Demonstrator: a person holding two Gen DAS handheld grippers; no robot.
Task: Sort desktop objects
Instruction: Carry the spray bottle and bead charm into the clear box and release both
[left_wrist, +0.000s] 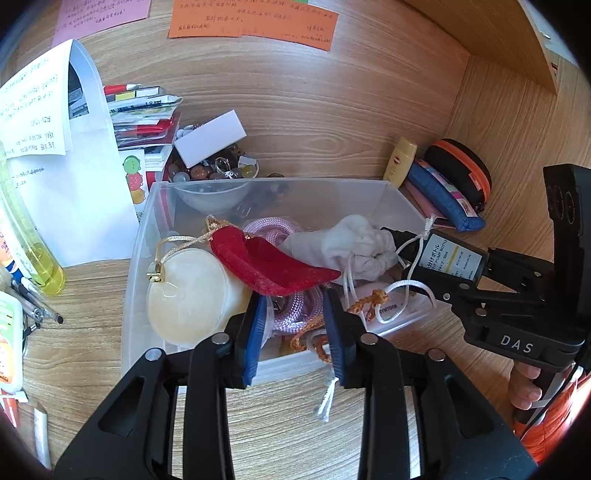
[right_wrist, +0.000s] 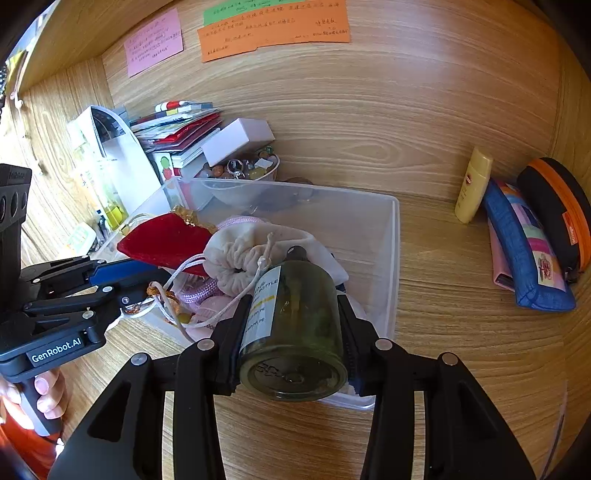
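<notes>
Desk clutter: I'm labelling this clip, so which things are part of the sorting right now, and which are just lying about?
In play:
- dark pump bottle, clamped in the right tool
- clear bin with the red pouch and white drawstring bag
- left tool, over the bin's near edge, nothing between its pads

Lying about:
- yellow tube
- blue pouch
- bead bowl
- paper stack

— What do the two tools look like?
— Both are matte black plastic frames with silver round screw heads. The left gripper (left_wrist: 295, 325) has blue finger pads (left_wrist: 255, 343) and a white "GenRobot.AI" label on its body.
— And the other?
— The right gripper (right_wrist: 291, 332) has black ribbed pads and "DAS" in pale letters. Orange sleeves show behind both handles.
</notes>
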